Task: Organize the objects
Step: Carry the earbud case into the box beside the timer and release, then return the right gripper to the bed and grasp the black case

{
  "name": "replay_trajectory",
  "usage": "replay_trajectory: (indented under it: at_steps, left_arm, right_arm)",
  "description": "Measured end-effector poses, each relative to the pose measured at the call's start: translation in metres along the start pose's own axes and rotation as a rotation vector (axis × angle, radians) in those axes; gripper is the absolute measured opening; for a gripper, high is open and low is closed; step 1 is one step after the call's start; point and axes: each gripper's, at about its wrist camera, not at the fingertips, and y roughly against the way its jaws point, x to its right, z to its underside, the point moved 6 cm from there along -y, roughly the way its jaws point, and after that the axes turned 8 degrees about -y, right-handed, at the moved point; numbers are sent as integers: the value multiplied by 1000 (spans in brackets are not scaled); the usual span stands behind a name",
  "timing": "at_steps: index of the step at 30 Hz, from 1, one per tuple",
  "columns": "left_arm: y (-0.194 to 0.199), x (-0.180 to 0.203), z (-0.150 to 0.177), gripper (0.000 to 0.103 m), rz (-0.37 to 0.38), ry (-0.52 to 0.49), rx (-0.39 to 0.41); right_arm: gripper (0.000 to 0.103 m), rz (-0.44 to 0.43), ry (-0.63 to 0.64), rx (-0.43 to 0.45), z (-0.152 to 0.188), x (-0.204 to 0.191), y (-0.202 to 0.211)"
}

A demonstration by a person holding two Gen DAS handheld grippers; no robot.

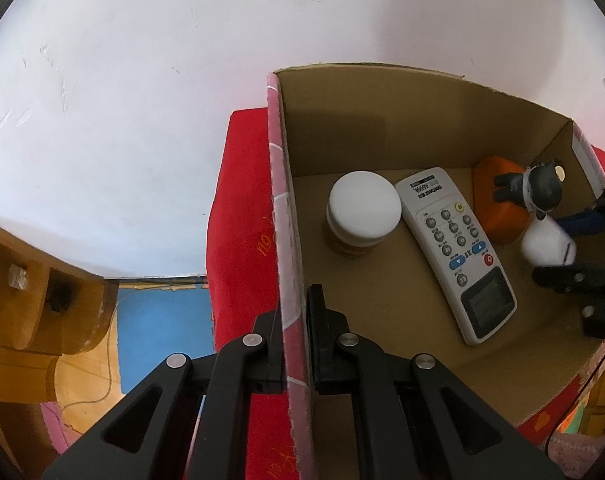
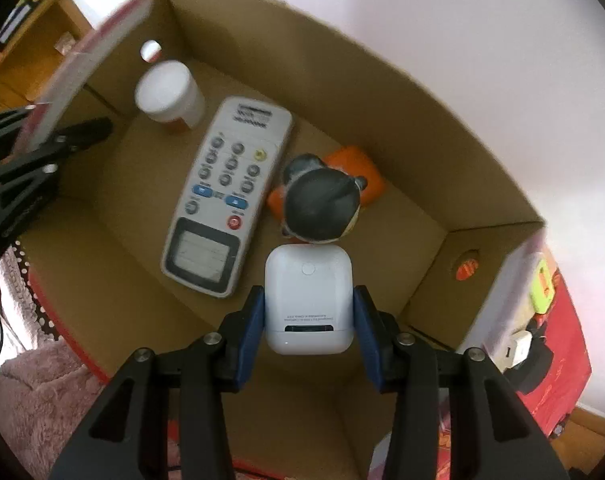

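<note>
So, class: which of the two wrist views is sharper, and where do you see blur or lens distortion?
Left wrist view: mostly sharp, the remote has crisp buttons, though the white case is smeared. Right wrist view: soft with motion blur, worst on the jar and the box rim. Both: fisheye bending and dark corners.

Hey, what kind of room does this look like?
Probably a lived-in room at home, perhaps a bedroom or living room. A cardboard box of household odds and ends, including a remote control, sits on a red cloth, beside wooden furniture and a plain white wall.
</note>
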Motion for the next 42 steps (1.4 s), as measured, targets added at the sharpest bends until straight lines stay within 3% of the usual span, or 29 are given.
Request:
replay_trajectory:
  at_steps: [3,5,9,11,15,21,23,25,29,34,39,42]
  left_arm:
    - [0,2,1,8,-2,-2,2]
    - [1,2,1,8,1,4,2]
    - [2,4,1,8,2,2,1]
    - [3,4,2,8,2,-1,3]
    - [-1,4,6,8,3,-2,3]
    - [3,6,7,8,3,1,1]
    - [4,6,7,8,3,-1,1]
    - [3,6,7,8,3,-2,1]
    - [4,6,3,8,-1,-6,-4]
    - [7,8,4,8,-11,-11,-8]
    - [10,10,5,8,-14,-13,-11]
    - [11,11,7,8,-17,-13,-12]
  right_arm:
    - [43,-86,-30,-80,4,3,-17]
    - [43,-114,-40,-71,6,4,-19]
    - [44,-112,-58,-57,12,9,-17]
    - [50,-83,-56,-42,17,16,-9]
    - [51,-117,-97,32,27,32,21]
    - [51,-218,-217,236,69,81,92]
    - [51,-200,-303,275,60,85,93]
    - [53,-169,-387,298,85,113,99]
    - [53,-130,-548,258,115,154,76]
    - [53,-124,-653,155,156,176,15]
    - [54,-98,-731,222,155,205,4]
    - [61,-46,-812,259,151,246,10]
